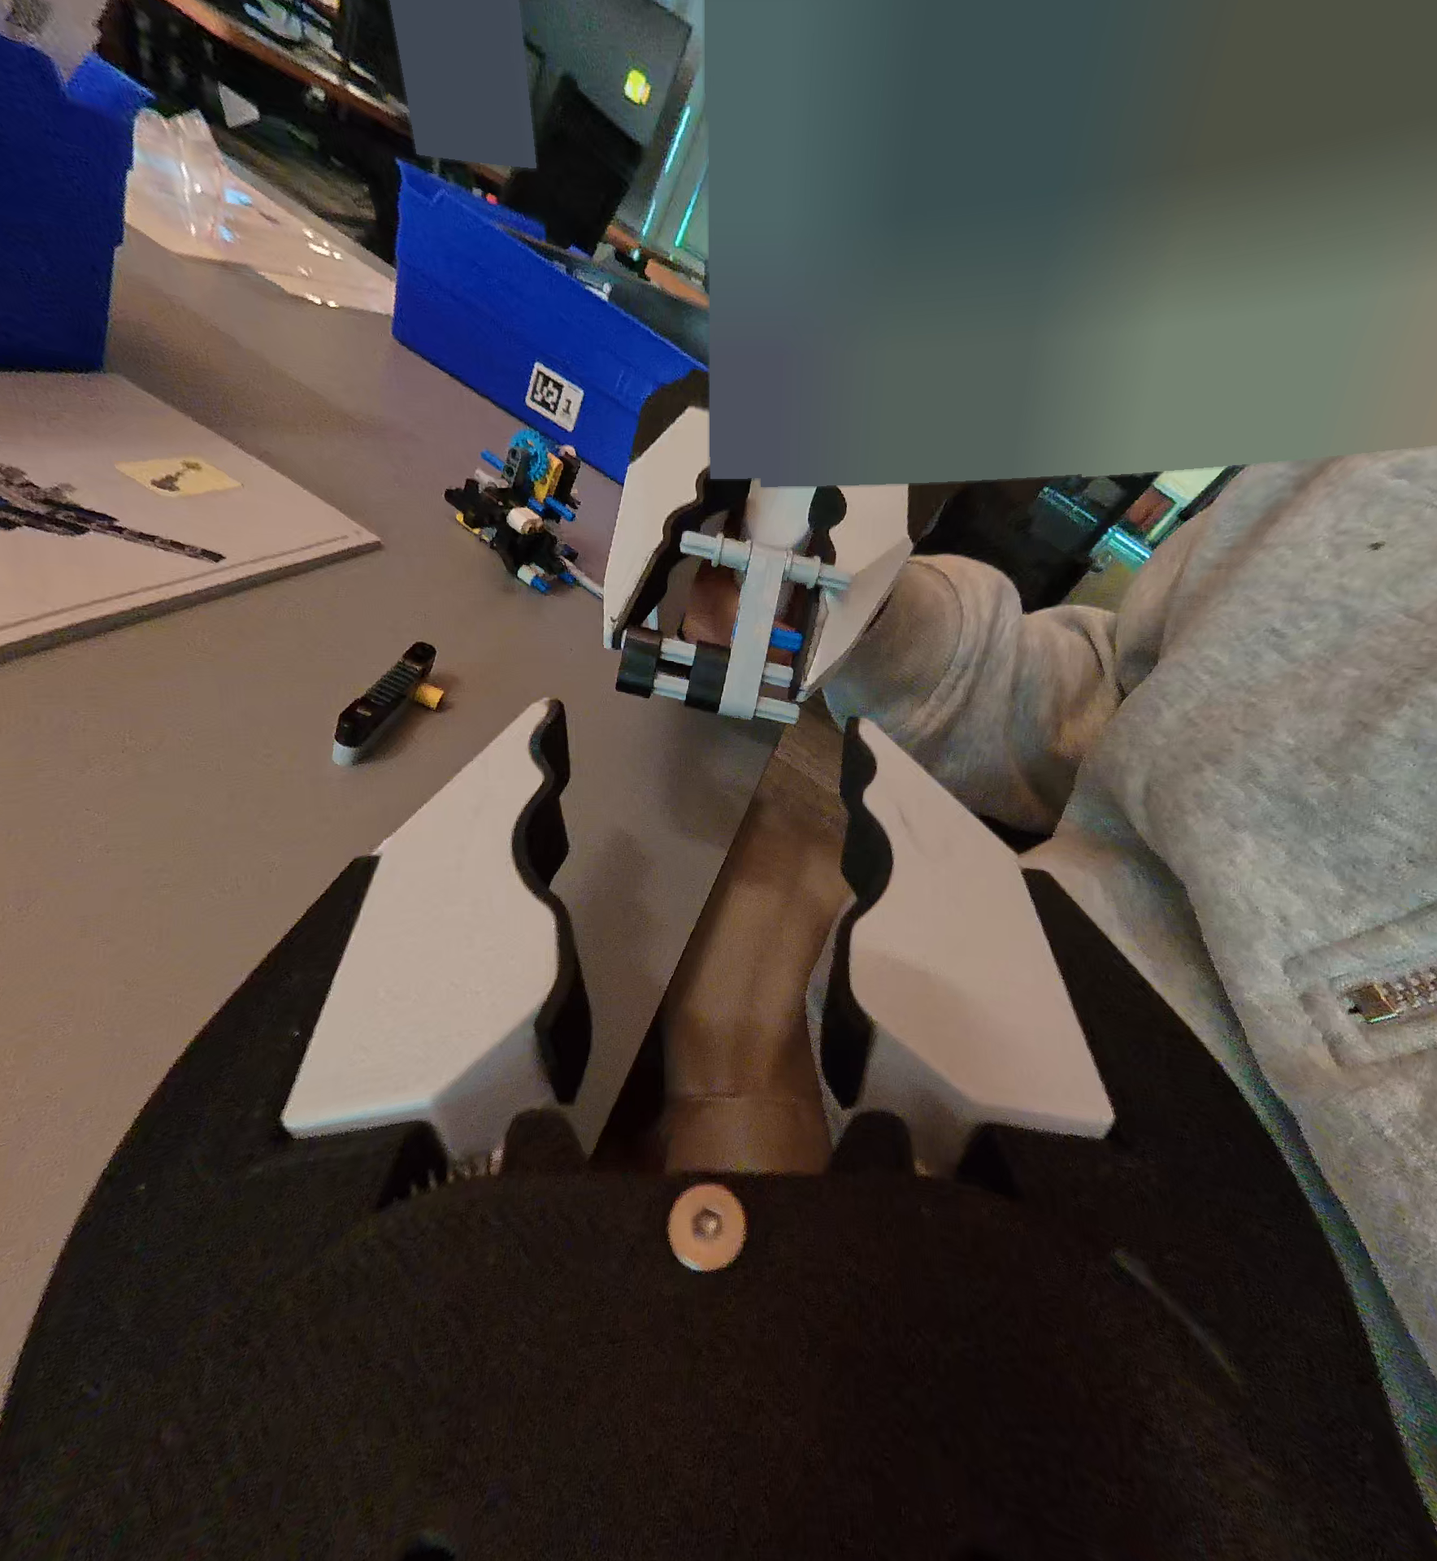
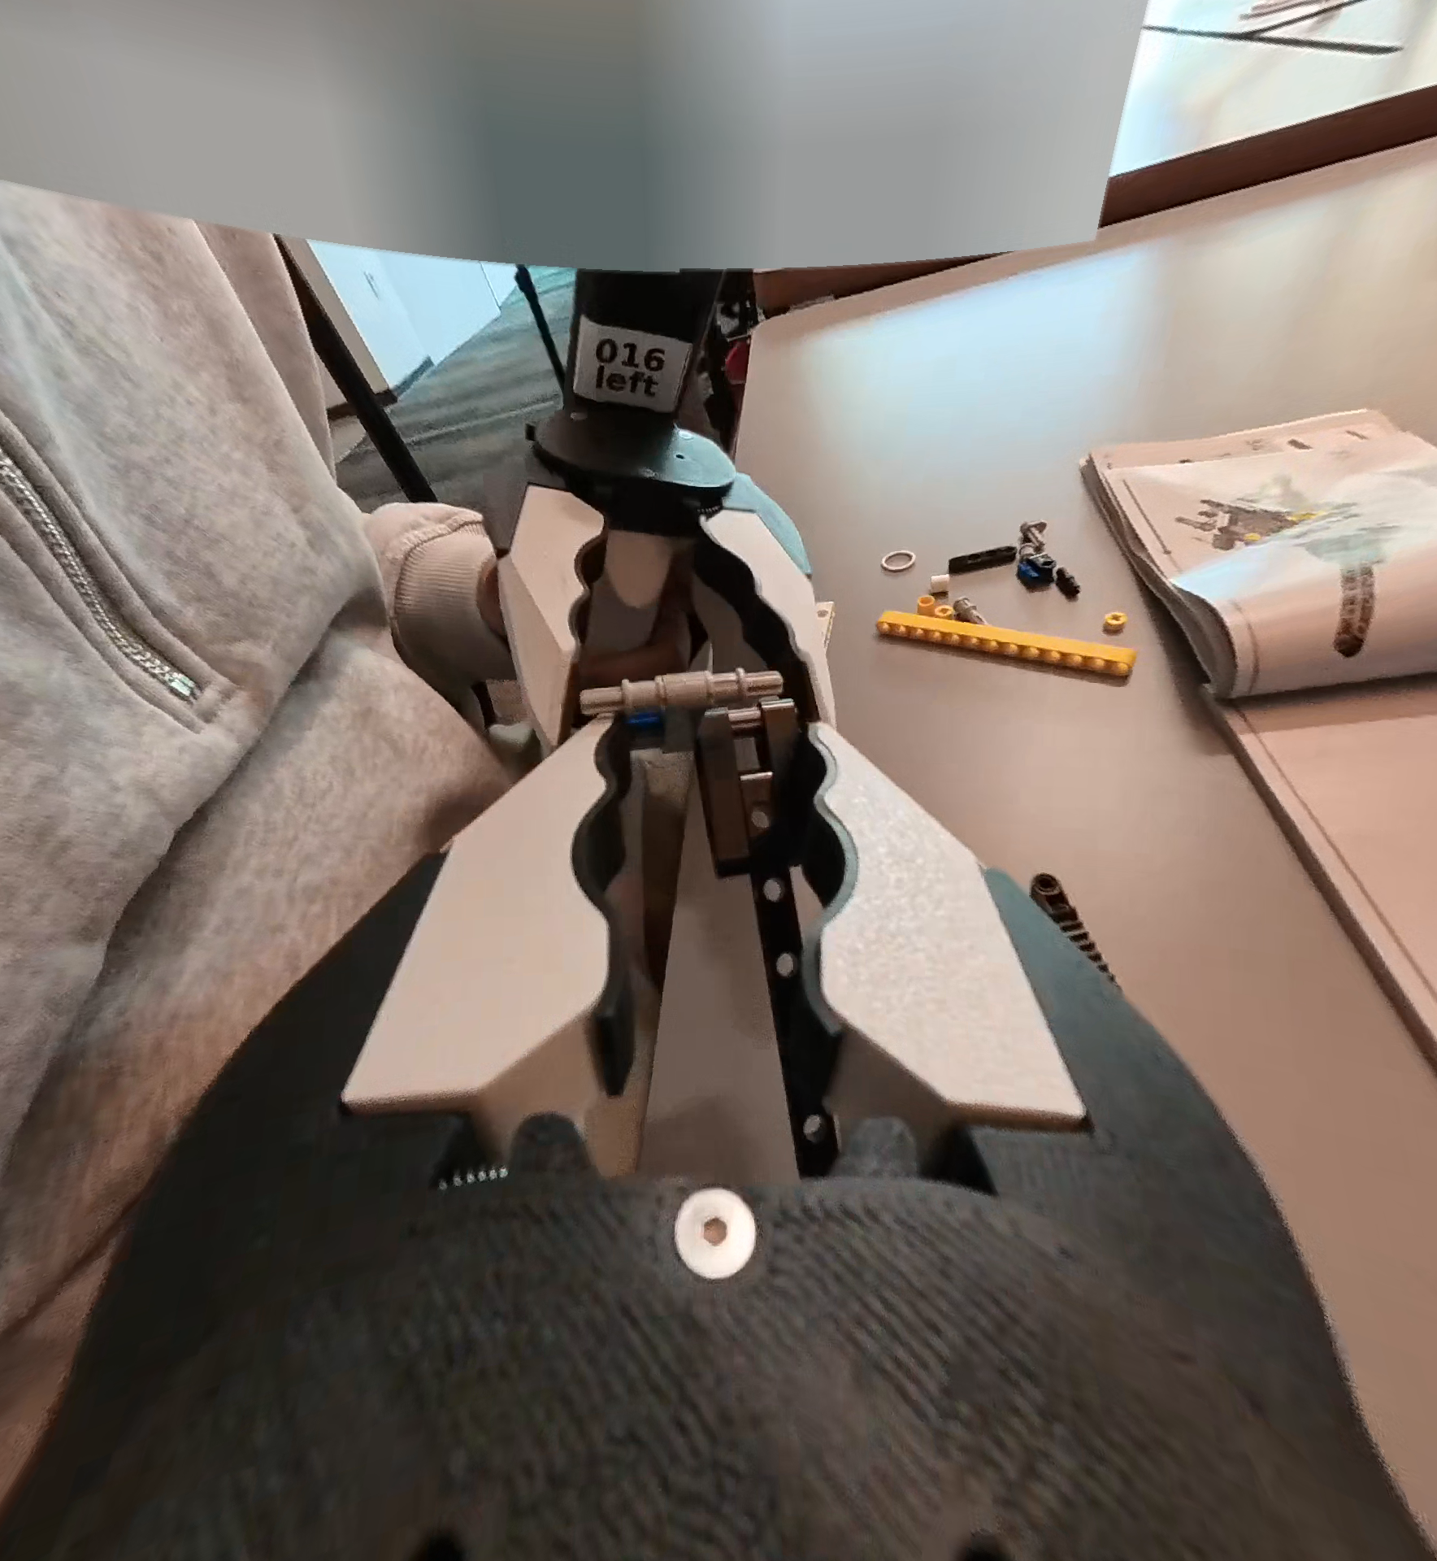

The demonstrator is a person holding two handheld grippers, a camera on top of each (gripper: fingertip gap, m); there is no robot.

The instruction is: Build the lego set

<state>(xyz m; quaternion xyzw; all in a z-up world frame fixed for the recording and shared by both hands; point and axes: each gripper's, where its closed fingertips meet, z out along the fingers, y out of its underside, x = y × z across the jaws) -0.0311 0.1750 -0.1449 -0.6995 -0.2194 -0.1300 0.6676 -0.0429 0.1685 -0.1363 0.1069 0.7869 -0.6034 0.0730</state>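
Note:
My right gripper (image 2: 711, 747) is shut on a small lego assembly (image 2: 732, 785) made of a black holed beam, dark grey parts and a light grey axle across its far end. In the left wrist view the right gripper (image 1: 719, 663) holds that assembly (image 1: 753, 625) above the table edge, showing a grey beam, grey axles and black bushes. My left gripper (image 1: 702, 722) is open and empty, facing the assembly with its tips just short of it. It shows opposite in the right wrist view (image 2: 690, 714), its fingers on either side of the axle end.
On the grey table (image 1: 191, 845) lie a partial black, blue and yellow build (image 1: 521, 524), a black piece with a yellow pin (image 1: 386, 705), an instruction booklet (image 1: 107, 524) and blue bins (image 1: 512, 321). A yellow beam (image 2: 1006, 644), small loose parts (image 2: 994, 566) and an open booklet (image 2: 1306, 549) lie to the right.

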